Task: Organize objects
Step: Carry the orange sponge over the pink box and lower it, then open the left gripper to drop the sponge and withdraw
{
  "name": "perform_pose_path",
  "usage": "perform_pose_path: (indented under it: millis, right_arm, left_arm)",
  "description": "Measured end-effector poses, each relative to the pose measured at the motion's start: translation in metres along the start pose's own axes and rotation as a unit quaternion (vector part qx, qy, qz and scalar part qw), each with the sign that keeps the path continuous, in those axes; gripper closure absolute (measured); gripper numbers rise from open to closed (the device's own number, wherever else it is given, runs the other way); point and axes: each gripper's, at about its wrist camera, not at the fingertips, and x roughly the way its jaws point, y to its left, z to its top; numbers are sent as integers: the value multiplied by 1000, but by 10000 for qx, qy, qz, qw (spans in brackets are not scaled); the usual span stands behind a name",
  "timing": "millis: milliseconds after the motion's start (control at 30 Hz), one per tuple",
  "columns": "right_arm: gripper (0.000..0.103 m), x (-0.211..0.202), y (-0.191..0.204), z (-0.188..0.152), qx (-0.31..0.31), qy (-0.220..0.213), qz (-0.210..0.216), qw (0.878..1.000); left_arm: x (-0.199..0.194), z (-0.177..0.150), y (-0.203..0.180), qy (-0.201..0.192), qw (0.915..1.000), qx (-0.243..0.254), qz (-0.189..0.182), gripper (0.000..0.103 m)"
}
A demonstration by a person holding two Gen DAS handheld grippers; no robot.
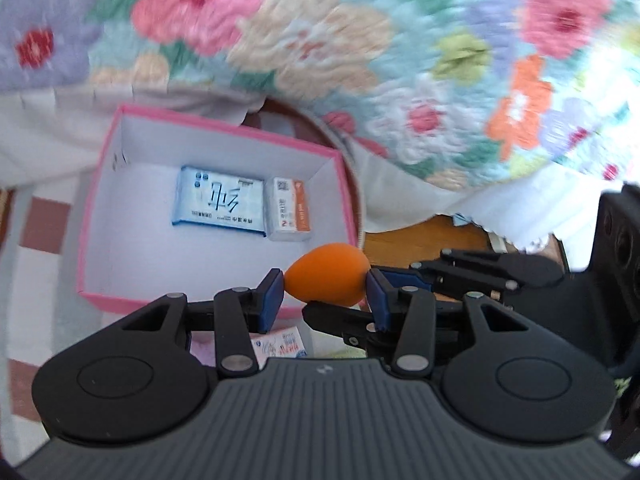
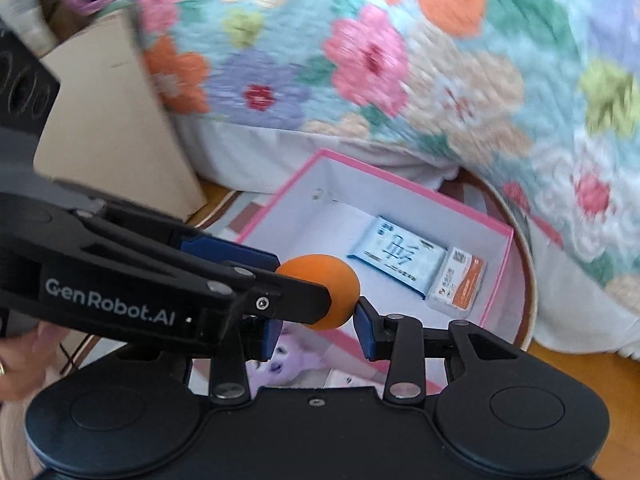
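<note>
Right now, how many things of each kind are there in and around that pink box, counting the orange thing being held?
Pink box: 1
Packets lying inside the box: 2, a blue-and-white one and a smaller white-and-orange one
Orange egg-shaped sponge, held over the box: 1
Total: 4

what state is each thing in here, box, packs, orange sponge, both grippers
pink box: open, no lid on it
blue tissue pack: lying flat inside the box
orange-striped pack: flat inside the box, beside the tissue pack
orange sponge: off the surface, clamped from both sides
left gripper: jaws shut on the sponge
right gripper: jaws shut on the same sponge
</note>
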Motion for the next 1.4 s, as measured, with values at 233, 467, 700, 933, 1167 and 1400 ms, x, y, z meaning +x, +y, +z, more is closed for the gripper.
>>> perform_pose_path:
  millis: [233, 467, 700, 933, 1167, 1400]
  right_arm:
    - [59, 84, -44, -1, 719, 218, 88, 9971]
    - [59, 132, -64, -5, 892, 658, -113, 9938]
    - [59, 162, -75, -13, 752, 968, -473, 9913]
    - [58, 173, -71, -14, 455, 1016, -838, 9902]
    - [49, 156, -59, -16, 71, 656, -1145, 9912]
    - [49, 99, -51, -23, 62, 337, -875, 9956]
  left_arm:
    - [77, 16, 46, 321, 9979, -527, 181, 59]
    - [128, 10, 75, 532, 9934, -1019, 27, 59]
    - [164, 3, 80, 679, 9898, -1251, 57, 60]
    - [169, 1, 73, 575, 9910, -1100, 508, 47]
    - [135, 3, 53, 501, 9909, -838, 930, 35]
    - [90, 0, 36, 756, 9886, -317, 1266, 35]
